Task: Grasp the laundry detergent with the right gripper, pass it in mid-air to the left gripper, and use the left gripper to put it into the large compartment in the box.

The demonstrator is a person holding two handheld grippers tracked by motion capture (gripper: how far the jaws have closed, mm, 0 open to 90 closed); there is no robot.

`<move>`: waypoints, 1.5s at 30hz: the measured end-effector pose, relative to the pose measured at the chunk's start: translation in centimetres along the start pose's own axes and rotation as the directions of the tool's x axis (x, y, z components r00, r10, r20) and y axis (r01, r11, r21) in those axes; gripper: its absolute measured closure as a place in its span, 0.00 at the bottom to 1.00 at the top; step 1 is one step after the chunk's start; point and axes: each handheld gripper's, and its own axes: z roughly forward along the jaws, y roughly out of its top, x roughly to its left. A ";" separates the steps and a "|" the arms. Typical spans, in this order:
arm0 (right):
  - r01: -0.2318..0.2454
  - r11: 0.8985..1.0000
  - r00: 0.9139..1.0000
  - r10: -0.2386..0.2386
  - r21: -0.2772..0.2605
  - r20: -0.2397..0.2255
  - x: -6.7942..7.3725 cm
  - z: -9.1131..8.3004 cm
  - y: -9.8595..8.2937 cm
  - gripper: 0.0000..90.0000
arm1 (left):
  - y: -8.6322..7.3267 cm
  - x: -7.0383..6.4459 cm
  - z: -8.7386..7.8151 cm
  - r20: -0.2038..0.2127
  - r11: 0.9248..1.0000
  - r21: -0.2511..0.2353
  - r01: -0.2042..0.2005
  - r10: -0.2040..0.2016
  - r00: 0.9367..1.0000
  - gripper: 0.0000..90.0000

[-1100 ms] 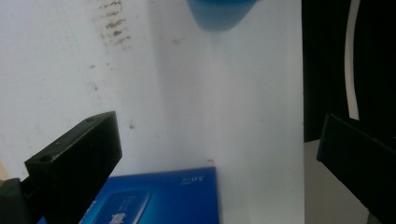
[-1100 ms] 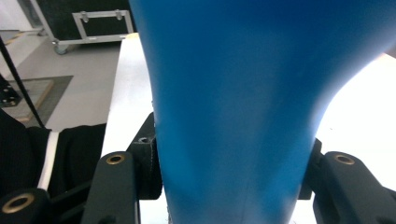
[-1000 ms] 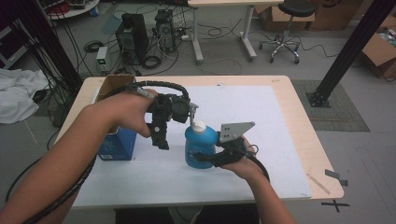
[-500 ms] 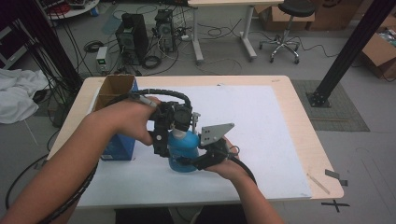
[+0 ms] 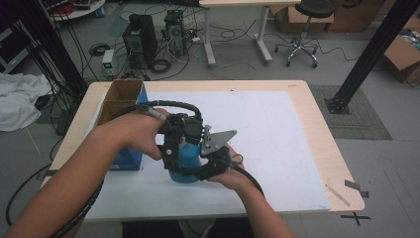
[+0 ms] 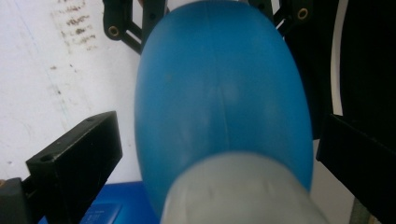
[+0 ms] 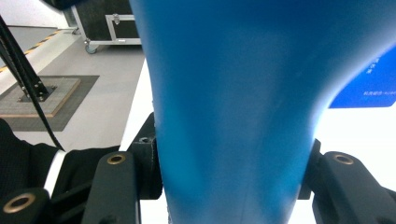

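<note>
A blue plastic bottle with a pale cap stands over the white sheet near the table's front, left of centre. My right gripper is shut on the bottle's body from the right, its jaws pressed on both sides. From above, my left gripper comes down over the bottle's top. In the left gripper view its jaws stand apart, open, on either side of the bottle, with the cap blurred close to the camera. Whether they touch the bottle I cannot tell.
A blue box with open cardboard flaps stands at the table's left, just beside my left hand. A white sheet covers most of the wooden table. Cables, computer cases and a stool are on the floor beyond.
Both hands have carried the bottle leftward and nearer the blue box. The left gripper has closed in over the bottle's top, hiding the cap in the high view.
</note>
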 end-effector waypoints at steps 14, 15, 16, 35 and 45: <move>0.002 1.000 1.000 -0.002 -0.004 -0.008 -0.1 0.8 0.2 0.50 | -0.1 -0.4 0.0 -0.022 0.999 0.020 0.027 -0.026 0.999 0.08; 0.018 1.000 1.000 -0.018 0.001 0.001 -0.2 0.8 0.1 0.50 | -0.1 -0.4 0.0 -0.023 0.999 0.022 0.031 -0.030 0.999 0.09; 0.027 1.000 1.000 -0.027 -0.006 0.008 -0.3 0.8 0.2 0.50 | -0.1 -0.4 0.0 -0.024 0.999 0.024 0.034 -0.033 0.999 0.10; 0.012 1.000 1.000 -0.012 -0.015 0.000 -0.1 1.1 0.3 0.50 | -0.4 -0.5 0.1 -0.055 0.999 0.019 0.050 -0.049 0.997 0.19; 0.011 1.000 1.000 -0.011 -0.023 -0.002 -0.1 1.0 0.4 0.50 | -0.4 -0.6 -0.1 -0.061 0.998 0.021 0.059 -0.057 0.997 0.24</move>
